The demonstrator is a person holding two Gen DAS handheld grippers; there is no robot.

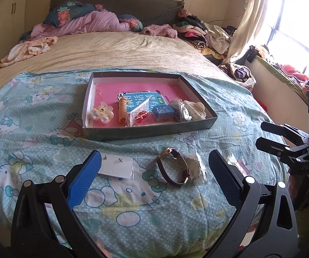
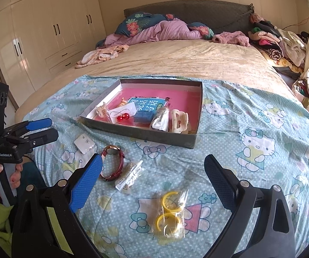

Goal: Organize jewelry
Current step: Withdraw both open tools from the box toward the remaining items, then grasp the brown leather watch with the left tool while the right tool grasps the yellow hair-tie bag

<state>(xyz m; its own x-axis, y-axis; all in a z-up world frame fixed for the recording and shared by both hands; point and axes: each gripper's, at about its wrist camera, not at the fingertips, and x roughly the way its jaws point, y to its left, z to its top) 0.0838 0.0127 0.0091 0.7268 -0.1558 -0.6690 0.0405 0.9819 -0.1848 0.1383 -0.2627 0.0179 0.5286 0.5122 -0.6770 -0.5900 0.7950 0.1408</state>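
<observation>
A shallow grey box with a pink floor sits on the Hello Kitty sheet; it holds hair clips, red earrings in a bag, a blue box and other pieces. In front of it lie a dark red watch, an earring card, a bagged comb clip and bagged yellow hoops. My left gripper is open and empty, over the watch and card. My right gripper is open and empty, above the yellow hoops.
The Hello Kitty sheet covers the near end of a bed. Bedding and clothes are piled at the headboard. A wardrobe stands left, a window right.
</observation>
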